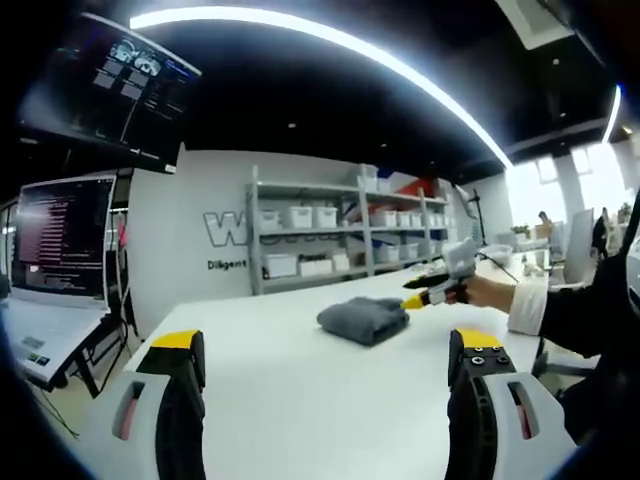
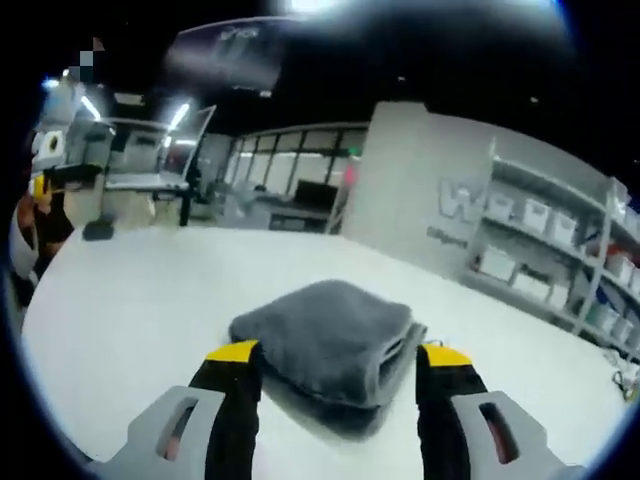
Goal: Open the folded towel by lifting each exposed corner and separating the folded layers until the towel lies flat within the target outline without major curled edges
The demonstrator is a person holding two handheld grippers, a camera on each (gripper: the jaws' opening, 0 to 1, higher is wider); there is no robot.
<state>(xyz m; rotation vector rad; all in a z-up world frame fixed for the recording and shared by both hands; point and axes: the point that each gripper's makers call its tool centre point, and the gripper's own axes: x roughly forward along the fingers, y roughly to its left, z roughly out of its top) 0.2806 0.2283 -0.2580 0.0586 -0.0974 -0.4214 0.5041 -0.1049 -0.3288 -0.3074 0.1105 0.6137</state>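
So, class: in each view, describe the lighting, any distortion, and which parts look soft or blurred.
Left gripper view: a ceiling light strip bows into an arc and windows at right glare white; the towel is fairly sharp. Right gripper view: softer overall, shelves slant, and the towel casts a dark shadow between the jaws.

- The left gripper [image 1: 326, 368] has 2 black jaws capped in yellow, set on pale grey bodies with a red-lined slot; small screws dot the jaw at 5 o'clock.
- The right gripper [image 2: 340, 375] matches: 2 black jaws, yellow tips, grey slotted bodies.
- At 3 o'clock in the left gripper view, a dark sleeve [image 1: 590, 310] ends in a white cuff [image 1: 526, 307].
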